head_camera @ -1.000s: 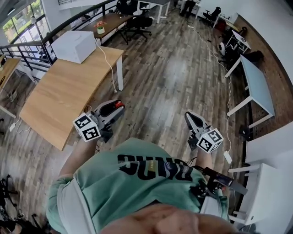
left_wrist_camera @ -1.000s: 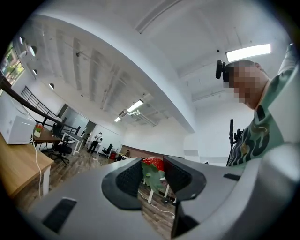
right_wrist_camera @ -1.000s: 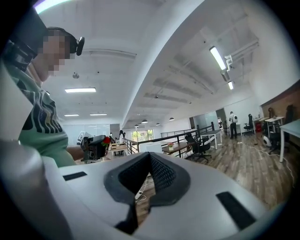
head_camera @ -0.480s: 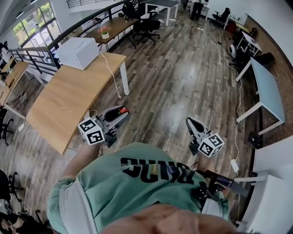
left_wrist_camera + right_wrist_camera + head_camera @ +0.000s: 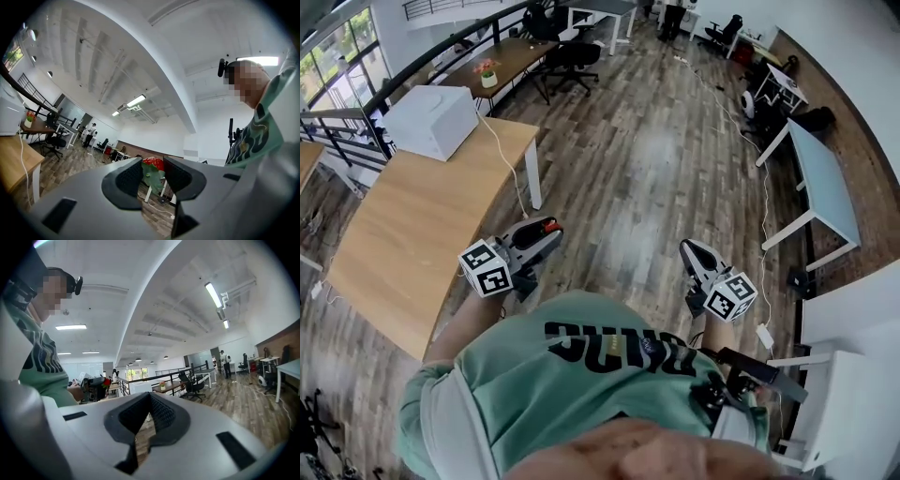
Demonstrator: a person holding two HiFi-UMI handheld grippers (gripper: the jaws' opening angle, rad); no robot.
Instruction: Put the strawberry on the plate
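Left grey two-jaw gripper (image 5: 152,174): dark ribbed pads closed on a red strawberry with green leaves (image 5: 153,164), held between them.
Pale wooden table (image 5: 13,159): far left, white cable hanging off its edge.
Wood-plank floor (image 5: 70,161): below.
White ceiling strip light (image 5: 136,100): lit.
Green patterned shirt (image 5: 255,136): right edge.

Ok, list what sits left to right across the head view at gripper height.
Wooden table → left gripper holding the strawberry → right gripper → pale table.

Strawberry (image 5: 153,168) between left gripper (image 5: 543,232) jaws; table (image 5: 403,234) at left, box (image 5: 431,120) on it
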